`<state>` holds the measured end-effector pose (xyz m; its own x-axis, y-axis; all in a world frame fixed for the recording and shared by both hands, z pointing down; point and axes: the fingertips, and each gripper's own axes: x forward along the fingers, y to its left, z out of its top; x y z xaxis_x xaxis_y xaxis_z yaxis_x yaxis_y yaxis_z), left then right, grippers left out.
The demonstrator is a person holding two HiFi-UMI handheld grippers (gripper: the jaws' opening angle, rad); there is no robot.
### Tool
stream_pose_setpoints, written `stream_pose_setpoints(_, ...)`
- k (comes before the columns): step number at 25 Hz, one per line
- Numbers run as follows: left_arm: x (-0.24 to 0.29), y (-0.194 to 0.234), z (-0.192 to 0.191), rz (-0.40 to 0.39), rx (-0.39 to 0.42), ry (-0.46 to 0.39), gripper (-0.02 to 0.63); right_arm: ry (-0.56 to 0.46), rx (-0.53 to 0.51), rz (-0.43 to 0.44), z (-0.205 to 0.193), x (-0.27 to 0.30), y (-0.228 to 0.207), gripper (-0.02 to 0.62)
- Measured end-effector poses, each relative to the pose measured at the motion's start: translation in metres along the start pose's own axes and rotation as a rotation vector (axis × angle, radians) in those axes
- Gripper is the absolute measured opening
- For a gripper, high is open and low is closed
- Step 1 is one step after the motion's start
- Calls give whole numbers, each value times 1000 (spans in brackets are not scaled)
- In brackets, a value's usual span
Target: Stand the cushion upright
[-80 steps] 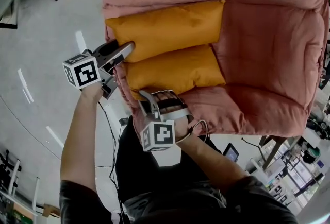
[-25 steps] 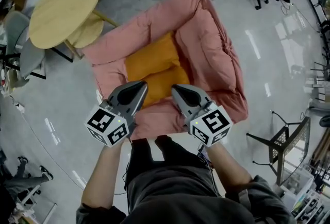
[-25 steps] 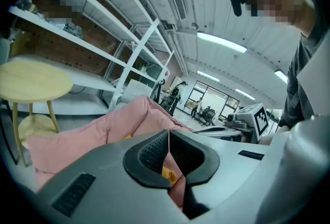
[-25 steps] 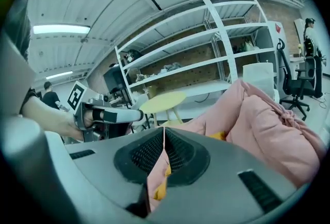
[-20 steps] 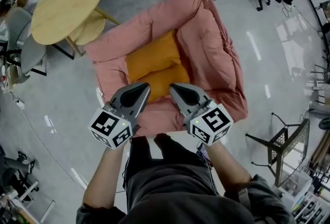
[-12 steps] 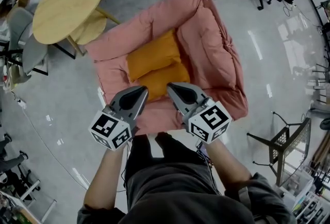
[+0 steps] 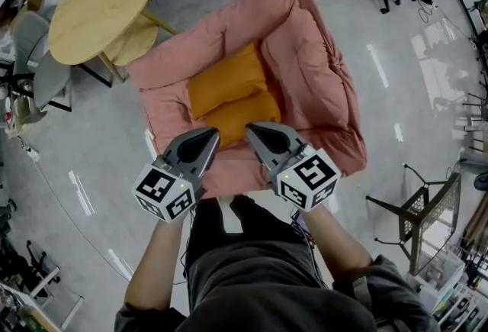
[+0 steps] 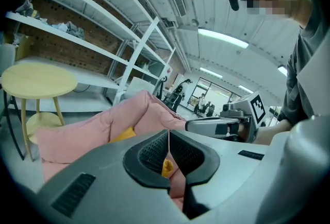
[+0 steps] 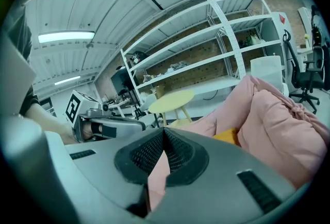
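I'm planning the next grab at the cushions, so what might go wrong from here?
The left gripper and the right gripper are both shut and empty. Reaching in like this would probably shove the soft near cushion rather than grip it.
The near cushion lies against the far cushion on the sofa, so lifting one may drag or tip the other.

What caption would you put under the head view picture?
Shut left gripper and right gripper point at a pink armchair holding orange cushions, near a round wooden table.
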<state>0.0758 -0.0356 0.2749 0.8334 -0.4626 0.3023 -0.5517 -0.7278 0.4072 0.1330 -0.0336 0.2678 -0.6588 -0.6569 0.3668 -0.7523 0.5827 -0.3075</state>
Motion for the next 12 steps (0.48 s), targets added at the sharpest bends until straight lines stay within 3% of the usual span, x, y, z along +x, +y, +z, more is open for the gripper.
stream_pose_setpoints(12, -3, 1, -4, 6, -2, 3, 18, 11, -10, -1, -2, 0, 2, 15)
